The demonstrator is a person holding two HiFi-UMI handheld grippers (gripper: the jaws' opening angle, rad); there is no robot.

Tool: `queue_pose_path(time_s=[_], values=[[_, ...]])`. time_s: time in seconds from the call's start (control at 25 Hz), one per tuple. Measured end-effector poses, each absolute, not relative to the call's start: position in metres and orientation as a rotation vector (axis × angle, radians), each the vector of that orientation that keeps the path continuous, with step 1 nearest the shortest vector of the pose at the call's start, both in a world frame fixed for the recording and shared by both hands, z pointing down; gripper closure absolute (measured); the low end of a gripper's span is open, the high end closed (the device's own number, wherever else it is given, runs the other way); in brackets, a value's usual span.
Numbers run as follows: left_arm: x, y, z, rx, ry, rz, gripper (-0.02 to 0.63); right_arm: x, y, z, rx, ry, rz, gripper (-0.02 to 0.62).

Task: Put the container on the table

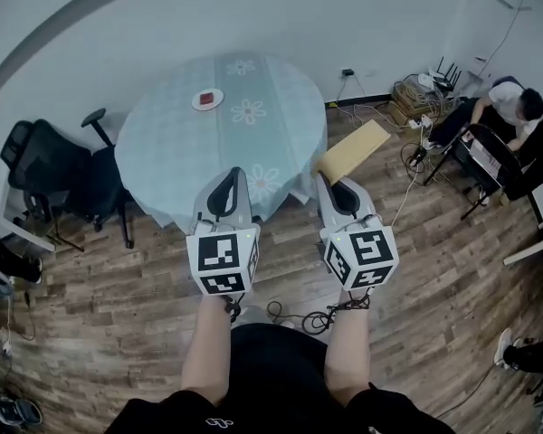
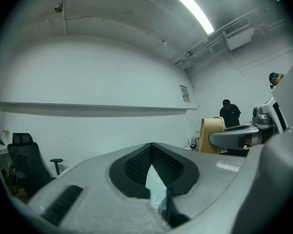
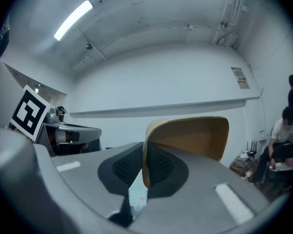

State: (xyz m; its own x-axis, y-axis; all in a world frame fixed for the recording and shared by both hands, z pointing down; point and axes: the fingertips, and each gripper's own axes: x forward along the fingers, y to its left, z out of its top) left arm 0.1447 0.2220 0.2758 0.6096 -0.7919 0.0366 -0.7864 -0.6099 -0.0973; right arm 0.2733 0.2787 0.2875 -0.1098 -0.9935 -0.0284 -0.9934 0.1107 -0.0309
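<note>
Right gripper view, right claw [image 3: 143,152] clamped on container [image 3: 195,135] jutting ahead, left claw [image 2: 151,145] (empty) pressed together

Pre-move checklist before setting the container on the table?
1. Right tongs shut on container rim: ok.
2. Left tongs shut, empty: ok.
3. Container above table: not ok, looks off its right edge.
4. Landing area bare: ok, only a small plate on the far side.
5. Container contents: cannot tell.
</note>
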Motion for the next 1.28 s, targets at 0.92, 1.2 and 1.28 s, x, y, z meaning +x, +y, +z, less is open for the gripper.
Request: queue_pose_path(time_s=[0.92,1.2,1.28], values=[[0.104,0.022,0.358,-2.851,1.505,-0.28,0.603,0.255,0.088,0.349,-2.156,2.422,-0.122,0.575],[0.049,-0.11,0.405,-2.888,1.654,-0.389,0.603,0.233,-0.046,0.379,-2.243,2.337,-0.218,0.575],[0.027,-0.149,0.409,-2.887,1.712,-0.369,0.603,0.219,-0.086,0.377,-2.235,2.345,-0.222,0.575]])
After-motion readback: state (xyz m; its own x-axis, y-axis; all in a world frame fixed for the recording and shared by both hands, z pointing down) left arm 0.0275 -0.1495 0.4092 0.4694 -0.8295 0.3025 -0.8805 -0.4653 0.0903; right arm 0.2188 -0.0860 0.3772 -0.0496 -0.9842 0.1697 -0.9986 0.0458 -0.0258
